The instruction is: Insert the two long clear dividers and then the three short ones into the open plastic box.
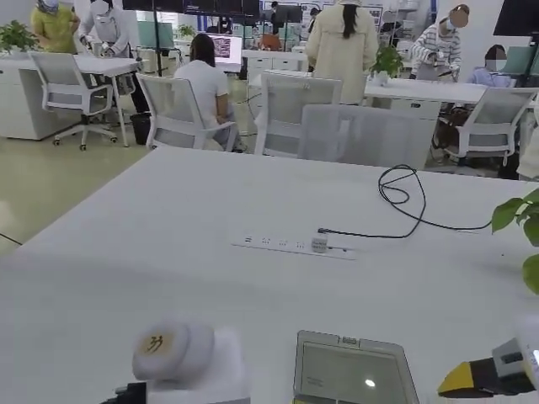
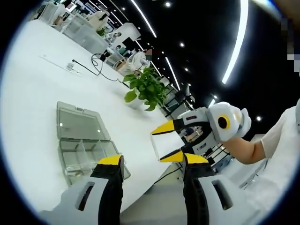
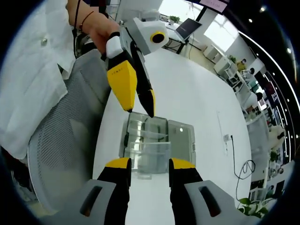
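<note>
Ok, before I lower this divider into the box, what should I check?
1. The lid of the box is open: ok.
2. The right gripper holds a clear divider between its jaws: ok.
3. The left gripper is open and empty: ok.
4. The clear divider lines up with its slot: cannot tell.
5. How many partitions already sit in the box: cannot tell.
</note>
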Available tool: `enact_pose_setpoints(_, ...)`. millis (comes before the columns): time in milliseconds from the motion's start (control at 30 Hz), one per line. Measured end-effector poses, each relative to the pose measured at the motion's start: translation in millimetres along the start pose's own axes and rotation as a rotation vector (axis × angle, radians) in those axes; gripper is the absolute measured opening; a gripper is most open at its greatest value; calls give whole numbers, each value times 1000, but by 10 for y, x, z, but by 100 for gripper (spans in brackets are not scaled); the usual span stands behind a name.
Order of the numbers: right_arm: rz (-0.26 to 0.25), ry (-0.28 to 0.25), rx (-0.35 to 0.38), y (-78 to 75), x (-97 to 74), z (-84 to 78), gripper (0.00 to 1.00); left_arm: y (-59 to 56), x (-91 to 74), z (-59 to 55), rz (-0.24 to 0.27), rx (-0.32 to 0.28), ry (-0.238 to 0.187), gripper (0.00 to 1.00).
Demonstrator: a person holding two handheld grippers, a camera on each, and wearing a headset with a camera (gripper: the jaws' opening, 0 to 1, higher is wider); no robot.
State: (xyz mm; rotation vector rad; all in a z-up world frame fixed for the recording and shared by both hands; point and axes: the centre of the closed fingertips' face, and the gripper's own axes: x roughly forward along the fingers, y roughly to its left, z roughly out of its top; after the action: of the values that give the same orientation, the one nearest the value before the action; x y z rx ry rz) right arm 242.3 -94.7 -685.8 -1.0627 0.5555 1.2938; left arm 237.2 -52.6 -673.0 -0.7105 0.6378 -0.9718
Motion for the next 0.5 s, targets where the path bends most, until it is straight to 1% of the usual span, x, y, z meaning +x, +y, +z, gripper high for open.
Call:
enact_pose_setpoints(67, 0, -11, -3, 23, -3, 82, 33, -13, 23, 0, -2, -19, -4, 43)
enact_pose_setpoints(200, 4, -30, -11, 59, -8, 204, 33, -46, 73, -37, -15, -61, 10, 42)
enact_pose_setpoints(300, 6, -38, -14, 79, -10, 260, 33, -71, 98, -73, -24, -74, 23, 35)
enact_pose_setpoints(500, 8, -46, -19, 116, -17, 317, 33, -105, 138, -139, -38, -102, 49, 22)
